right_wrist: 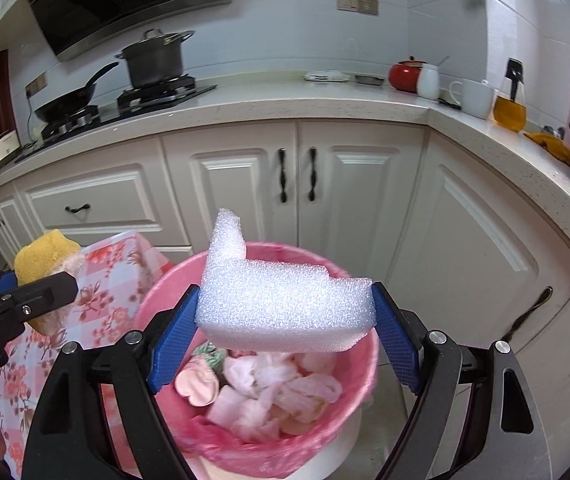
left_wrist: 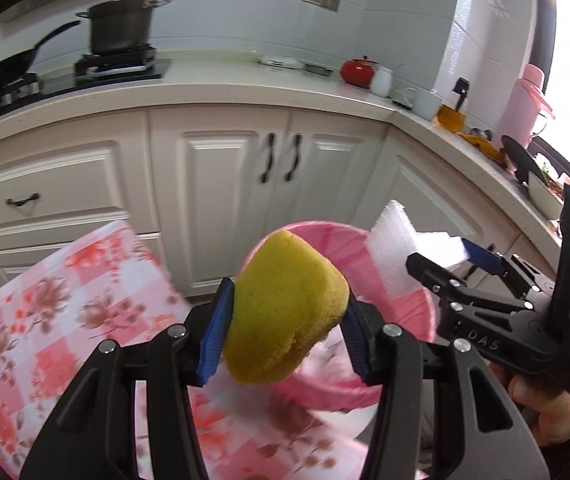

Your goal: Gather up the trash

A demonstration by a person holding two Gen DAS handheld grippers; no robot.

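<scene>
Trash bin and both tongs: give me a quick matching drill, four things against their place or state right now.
Things:
1. yellow sponge
2. white foam piece
3. pink bin
4. black pot

Places or states:
A. on the stove burner
B. clamped in the right tongs
C. lined with a pink bag, scraps already inside
D. clamped in the left tongs

Pairs: 1-D, 2-B, 3-C, 4-A
</scene>
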